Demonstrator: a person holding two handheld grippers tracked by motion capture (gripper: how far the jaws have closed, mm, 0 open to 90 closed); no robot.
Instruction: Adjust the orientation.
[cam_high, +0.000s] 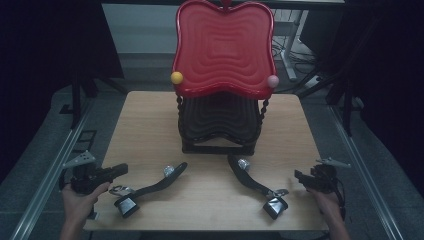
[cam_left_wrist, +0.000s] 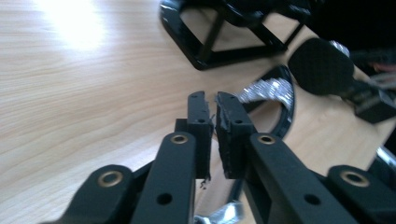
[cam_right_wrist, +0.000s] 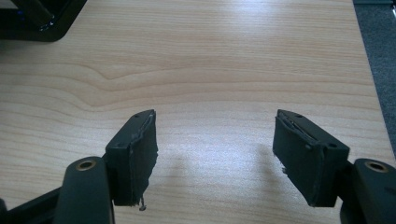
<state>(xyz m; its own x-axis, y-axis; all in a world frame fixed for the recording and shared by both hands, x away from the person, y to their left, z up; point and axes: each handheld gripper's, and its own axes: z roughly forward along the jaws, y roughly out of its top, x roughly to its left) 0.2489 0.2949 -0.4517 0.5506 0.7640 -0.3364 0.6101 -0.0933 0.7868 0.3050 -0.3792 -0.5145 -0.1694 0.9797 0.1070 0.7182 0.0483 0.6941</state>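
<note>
Counter (cam_high: 150, 115) work sits at a resting point as we read it: both of our hands lie at the near edge, well apart from the tiered stand (cam_high: 222, 75) at the far middle. That stand carries a red wavy tray (cam_high: 224, 47) on top and a black one below, with a yellow ball (cam_high: 176, 77) and a pink ball (cam_high: 272, 81) at the red tray's front corners.

Two black curved arms lie flat between us and the stand, and these look like the parts in hand. The left curved arm (cam_high: 150, 187) angles toward our left gripper (cam_high: 117, 171), just beside it; the right curved arm (cam_high: 252, 182) angles toward our right gripper (cam_high: 299, 176), near it but apart. Each has a silvery fitting, and they mirror each other, so we judge each is laid out for the hand on its side.

In the left gripper view, our left gripper (cam_left_wrist: 211, 112) has its jaws drawn nearly together with nothing between them, the left curved arm (cam_left_wrist: 285, 105) just beyond the tips. In the right gripper view, our right gripper (cam_right_wrist: 215, 140) stands wide over bare wood, empty, seemingly ready to take a piece
</note>
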